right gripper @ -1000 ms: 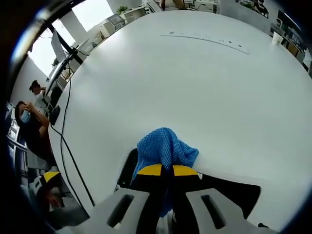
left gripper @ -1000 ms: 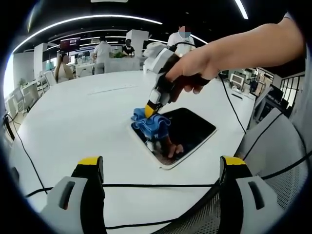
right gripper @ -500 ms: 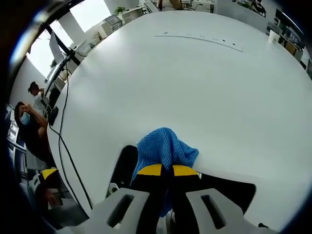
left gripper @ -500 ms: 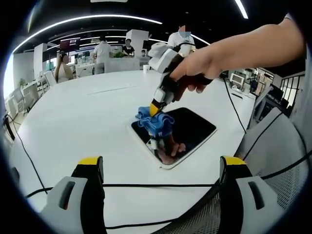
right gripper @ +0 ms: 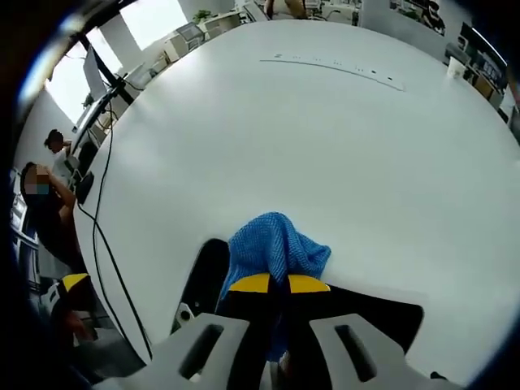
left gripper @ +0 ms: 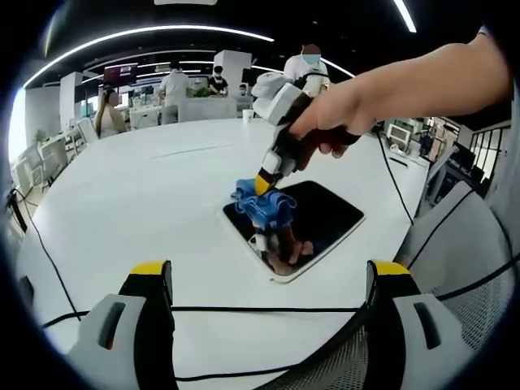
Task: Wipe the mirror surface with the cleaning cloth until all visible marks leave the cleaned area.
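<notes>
On the white round table (left gripper: 122, 203), right of centre in the left gripper view, lies the mirror (left gripper: 321, 219), a dark rounded rectangle with a pale rim. Its long axis runs diagonally in that view, from the near corner at lower centre up toward the right. It lies flat, face up, and reflects the cloth and gripper above it.

The blue cleaning cloth (left gripper: 264, 205) is bunched on the mirror's left end, overlapping the left edge. In the right gripper view the cloth (right gripper: 275, 248) spills forward from the jaw tips, with the dark mirror (right gripper: 382, 313) beneath and to both sides.

The mirror's right half is uncovered. Bare tabletop surrounds it on the far and left sides. A black cable (left gripper: 268, 309) crosses the table just in front of the mirror's near corner, and another cable (right gripper: 106, 244) runs along the table edge in the right gripper view.

The right gripper (left gripper: 262, 185), held by a hand (left gripper: 341, 114), points down at the mirror with its yellow-tipped jaws closed on the cloth. The left gripper (left gripper: 268, 280) hangs above the table near the cable, jaws spread wide, holding nothing.
</notes>
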Tool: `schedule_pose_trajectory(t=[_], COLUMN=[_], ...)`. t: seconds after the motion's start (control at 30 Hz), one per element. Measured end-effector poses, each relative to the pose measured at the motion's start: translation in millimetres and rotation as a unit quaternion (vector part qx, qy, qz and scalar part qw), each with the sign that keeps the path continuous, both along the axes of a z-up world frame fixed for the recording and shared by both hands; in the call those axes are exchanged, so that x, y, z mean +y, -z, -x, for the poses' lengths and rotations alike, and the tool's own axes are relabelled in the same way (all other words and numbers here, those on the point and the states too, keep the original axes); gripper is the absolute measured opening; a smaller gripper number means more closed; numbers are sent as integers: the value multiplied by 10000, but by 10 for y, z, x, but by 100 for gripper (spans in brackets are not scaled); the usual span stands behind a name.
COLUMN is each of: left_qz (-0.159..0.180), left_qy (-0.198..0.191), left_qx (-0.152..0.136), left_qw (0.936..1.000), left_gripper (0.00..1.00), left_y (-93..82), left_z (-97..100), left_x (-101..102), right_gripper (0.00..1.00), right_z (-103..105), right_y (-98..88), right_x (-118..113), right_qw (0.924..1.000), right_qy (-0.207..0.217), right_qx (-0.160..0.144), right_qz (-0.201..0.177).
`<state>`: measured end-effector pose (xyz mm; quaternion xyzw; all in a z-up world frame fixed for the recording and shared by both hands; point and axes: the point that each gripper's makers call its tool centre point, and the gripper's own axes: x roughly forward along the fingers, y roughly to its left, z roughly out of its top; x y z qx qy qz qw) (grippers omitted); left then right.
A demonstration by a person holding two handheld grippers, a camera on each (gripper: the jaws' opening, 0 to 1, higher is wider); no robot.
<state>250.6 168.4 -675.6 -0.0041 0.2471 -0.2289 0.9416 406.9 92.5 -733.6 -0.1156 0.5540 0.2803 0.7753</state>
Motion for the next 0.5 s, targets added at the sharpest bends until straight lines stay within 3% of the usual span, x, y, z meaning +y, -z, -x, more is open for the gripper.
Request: schedule_pose_trajectory(t=[0.5], left_qz=[-60], left_qy=[-81], left_qx=[-63], left_qw=[9999], left_gripper=[99], left_y=[-41], left_z=[6], left_x=[21], right_gripper=[0], right_z=[295], right_y=[-16], right_x=[-62], right_qw=[9998], right_qy=[167], right_qx=[-22], right_qz=[-99])
